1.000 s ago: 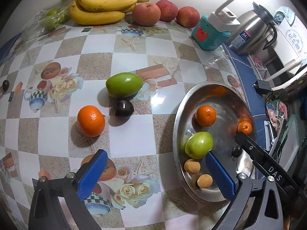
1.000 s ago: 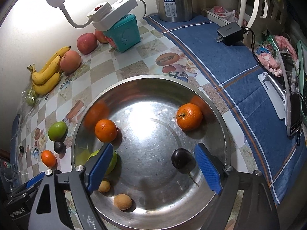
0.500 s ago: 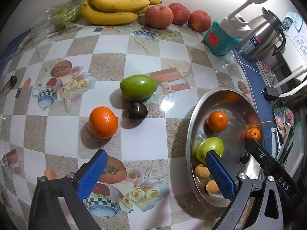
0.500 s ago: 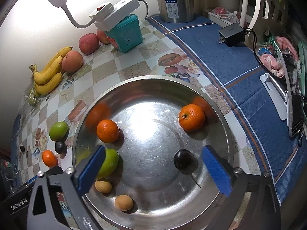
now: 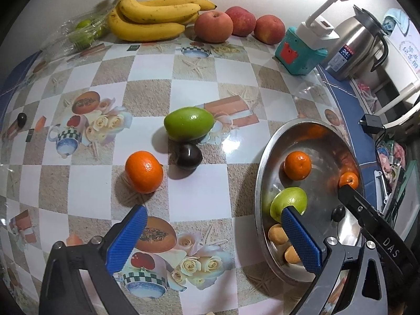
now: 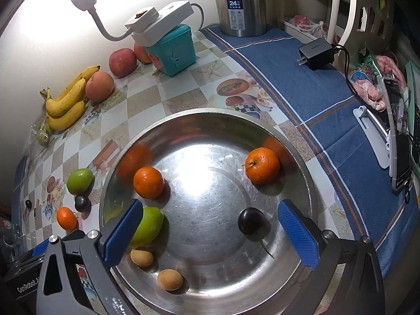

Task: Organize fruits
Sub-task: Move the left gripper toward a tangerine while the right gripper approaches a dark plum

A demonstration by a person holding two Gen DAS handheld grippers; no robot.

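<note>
The right claw (image 6: 207,232) hangs over the steel bowl (image 6: 302,162) with its blue pads spread wide and nothing between them touching either pad. Just inside its right pad, at about 4 o'clock in the bowl, lies a dark plum (image 6: 250,220) with its stem trailing toward the rim. At the left pad, around 8 o'clock, sits a green fruit (image 6: 149,227), partly hidden behind the pad. Two small tan fruits (image 6: 141,256) rest near the bowl's 7 o'clock edge. One mandarin (image 6: 148,183) lies at 10 o'clock and a second mandarin (image 6: 262,165) at 2 o'clock, close to the wall.

The left claw (image 5: 212,232) is also spread apart and empty, poised over the checked counter (image 5: 194,199); its right pad overlaps the bowl's near side in the left wrist view. Beyond it, toward 11 o'clock, a loose mandarin (image 5: 143,172) rests on the counter, with a dark plum (image 5: 188,156) just beside it and a green mango-shaped fruit (image 5: 189,123) touching the plum from behind. At the far wall lie a bunch of bananas (image 5: 155,18) and three apples (image 5: 214,26). A teal box (image 5: 299,52) and a steel kettle (image 5: 354,50) stand at 1 o'clock.
</note>
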